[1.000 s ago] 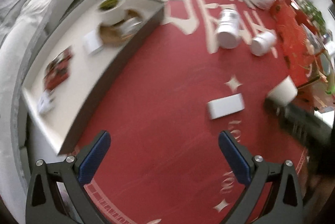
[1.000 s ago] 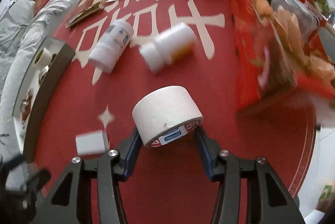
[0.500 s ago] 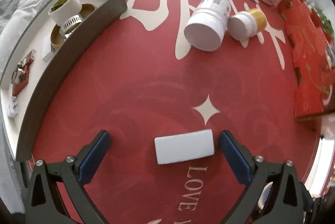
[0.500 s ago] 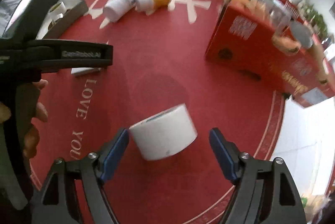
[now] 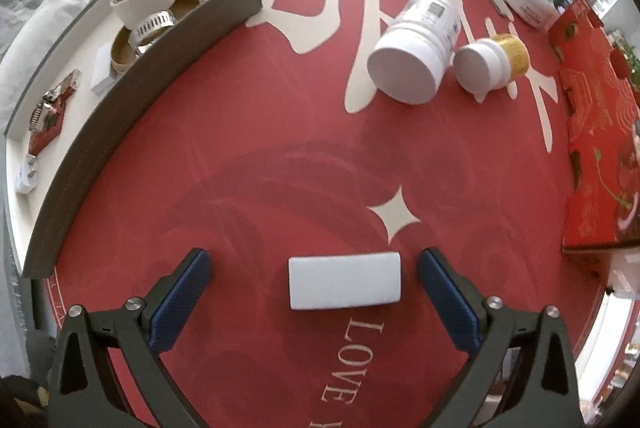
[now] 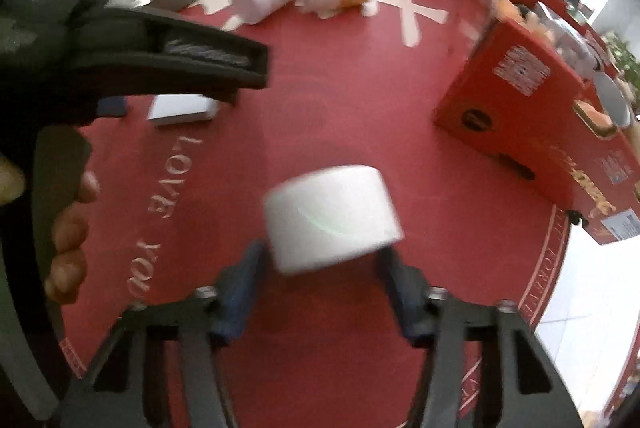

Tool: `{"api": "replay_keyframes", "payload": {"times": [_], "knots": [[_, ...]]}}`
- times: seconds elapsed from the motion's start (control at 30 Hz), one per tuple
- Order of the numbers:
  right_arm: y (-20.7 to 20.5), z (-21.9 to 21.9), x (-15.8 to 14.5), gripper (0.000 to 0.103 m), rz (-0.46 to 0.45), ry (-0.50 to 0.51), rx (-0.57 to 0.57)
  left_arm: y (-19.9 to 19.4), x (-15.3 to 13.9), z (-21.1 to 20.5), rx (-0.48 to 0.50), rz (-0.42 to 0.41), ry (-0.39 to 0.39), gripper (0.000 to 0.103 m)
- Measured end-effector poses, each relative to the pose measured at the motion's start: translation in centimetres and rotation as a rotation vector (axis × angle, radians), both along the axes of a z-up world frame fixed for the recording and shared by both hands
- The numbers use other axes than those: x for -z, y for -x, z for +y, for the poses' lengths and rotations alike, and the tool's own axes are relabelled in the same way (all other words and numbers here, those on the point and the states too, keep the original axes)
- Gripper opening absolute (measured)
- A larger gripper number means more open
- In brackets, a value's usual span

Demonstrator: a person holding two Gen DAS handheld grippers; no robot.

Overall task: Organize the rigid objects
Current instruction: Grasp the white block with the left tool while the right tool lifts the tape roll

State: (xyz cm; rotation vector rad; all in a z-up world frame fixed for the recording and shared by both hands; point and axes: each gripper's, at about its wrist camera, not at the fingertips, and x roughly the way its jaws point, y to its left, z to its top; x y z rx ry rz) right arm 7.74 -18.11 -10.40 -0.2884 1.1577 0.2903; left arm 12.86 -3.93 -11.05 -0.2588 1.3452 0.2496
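My left gripper is open, its blue pads on either side of a small white rectangular block lying on the red tablecloth, not touching it. The block also shows in the right wrist view, partly under the left gripper's dark body. My right gripper is closed on a white tape roll, which is blurred. A grey tray at the left holds tape rolls and small items. Two white bottles lie on their sides at the far middle.
A red gift box stands along the right edge, also in the right wrist view. A white jar, papers and a dark box sit at the back. The table edge curves close in front and right.
My left gripper has settled around the white block. My right gripper, open half a second ago, has closed on the tape roll.
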Motion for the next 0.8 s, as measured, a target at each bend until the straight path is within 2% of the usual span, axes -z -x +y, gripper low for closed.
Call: {"api": "replay_keyframes", "payload": {"times": [0.03,0.1,0.13,0.2,0.33,0.4,0.47,0.5,0.57,0.8], "knots": [[0.2,0.4,-0.1,0.042,-0.005,0.013,-0.013,0.1,0.1,0.0,0.011,-0.002,0.000,0.097],[0.1,1.4,-0.1,0.032,0.000,0.021,-0.028,0.0,0.3,0.4,0.036,-0.012,-0.003,0.085],[0.2,1.6,-0.1,0.031,0.000,0.028,-0.028,0.1,0.2,0.3,0.048,-0.020,-0.005,0.080],[0.3,1.6,0.0,0.027,0.001,0.029,-0.026,0.6,0.3,0.2,0.091,-0.043,-0.011,0.053],[0.2,0.6,-0.1,0.025,0.032,-0.036,0.012,1.6,1.1,1.0,0.128,-0.064,0.016,0.053],[0.3,-0.7,-0.5,0.026,0.041,-0.123,0.037,1.8,1.6,1.0,0.135,-0.072,0.010,0.053],[0.4,-1.9,-1.0,0.056,0.051,-0.176,0.061,1.9,2.1,0.8,0.147,-0.074,-0.011,0.053],[0.5,-2.7,-1.4,0.081,0.028,-0.196,0.082,1.9,2.3,0.9,0.145,-0.074,-0.017,0.053],[0.6,-3.7,-2.1,0.083,-0.014,-0.217,0.092,1.8,2.7,1.1,0.133,-0.075,-0.015,0.053],[-0.2,-2.1,-2.6,0.083,-0.091,-0.129,-0.025,0.9,2.9,0.3,0.126,-0.077,-0.018,0.053]]}}
